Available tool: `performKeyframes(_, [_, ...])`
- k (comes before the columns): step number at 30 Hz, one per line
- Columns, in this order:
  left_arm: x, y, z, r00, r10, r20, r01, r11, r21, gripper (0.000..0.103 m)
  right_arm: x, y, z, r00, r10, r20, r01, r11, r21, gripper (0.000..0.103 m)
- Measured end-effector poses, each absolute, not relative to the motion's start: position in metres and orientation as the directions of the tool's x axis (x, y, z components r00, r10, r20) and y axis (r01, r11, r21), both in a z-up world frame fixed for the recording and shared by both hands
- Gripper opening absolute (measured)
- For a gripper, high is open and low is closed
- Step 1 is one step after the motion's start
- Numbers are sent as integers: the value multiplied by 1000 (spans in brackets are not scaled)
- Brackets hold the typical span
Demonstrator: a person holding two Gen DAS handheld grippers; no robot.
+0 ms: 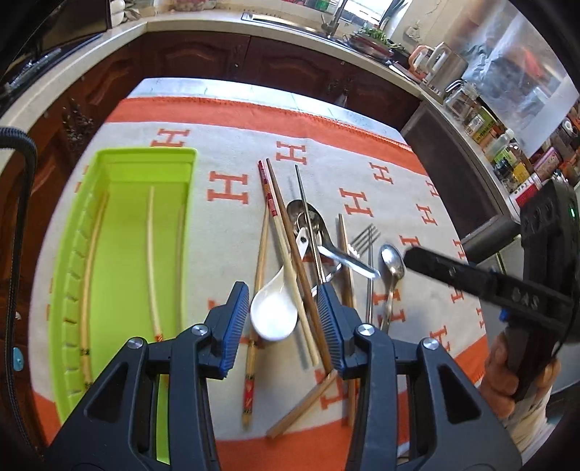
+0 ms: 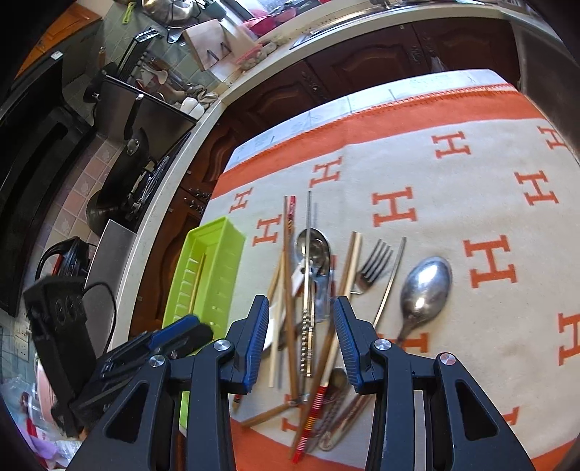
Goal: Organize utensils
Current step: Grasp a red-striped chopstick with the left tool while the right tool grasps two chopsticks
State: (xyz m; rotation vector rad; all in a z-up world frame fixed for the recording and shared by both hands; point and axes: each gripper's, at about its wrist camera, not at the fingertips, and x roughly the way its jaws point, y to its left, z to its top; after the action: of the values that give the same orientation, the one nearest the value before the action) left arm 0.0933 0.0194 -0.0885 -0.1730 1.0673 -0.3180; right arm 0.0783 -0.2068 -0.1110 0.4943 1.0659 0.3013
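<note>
A lime-green tray (image 1: 127, 232) lies at the cloth's left with pale chopsticks (image 1: 152, 261) inside. To its right is a heap of utensils: wooden chopsticks (image 1: 286, 235), a white ceramic spoon (image 1: 273, 311), a ladle-like steel spoon (image 1: 308, 217), a fork (image 1: 366, 239) and a steel spoon (image 1: 393, 259). My left gripper (image 1: 282, 300) hovers open over the white spoon, holding nothing. My right gripper (image 2: 301, 311) stands open above the heap's chopsticks (image 2: 290, 290), beside the fork (image 2: 375, 262) and steel spoon (image 2: 427, 286). The tray (image 2: 221, 253) and left gripper (image 2: 181, 333) show at its left.
An orange-bordered cloth with H letters (image 1: 228, 188) covers the table. Dark wood cabinets and a pale countertop (image 1: 203, 25) run behind it. Jars and bottles (image 1: 482, 123) crowd the right counter. A person's hand (image 1: 507, 369) grips the right tool.
</note>
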Motion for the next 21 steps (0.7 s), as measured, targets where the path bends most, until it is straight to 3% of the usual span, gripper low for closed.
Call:
performKeyframes(8, [139, 1, -121, 397, -319, -861, 116, 948, -298, 19, 86, -221, -144, 413, 487, -770, 18, 841, 541, 32])
performKeyframes(14, [158, -12, -138, 374, -302, -877, 107, 953, -283, 15, 94, -217, -165, 376, 501, -779, 0, 841, 541, 20])
performKeyframes(21, [169, -26, -153, 349, -294, -890, 105, 956, -275, 15, 109, -198, -183, 330, 507, -796, -18, 846, 532, 19])
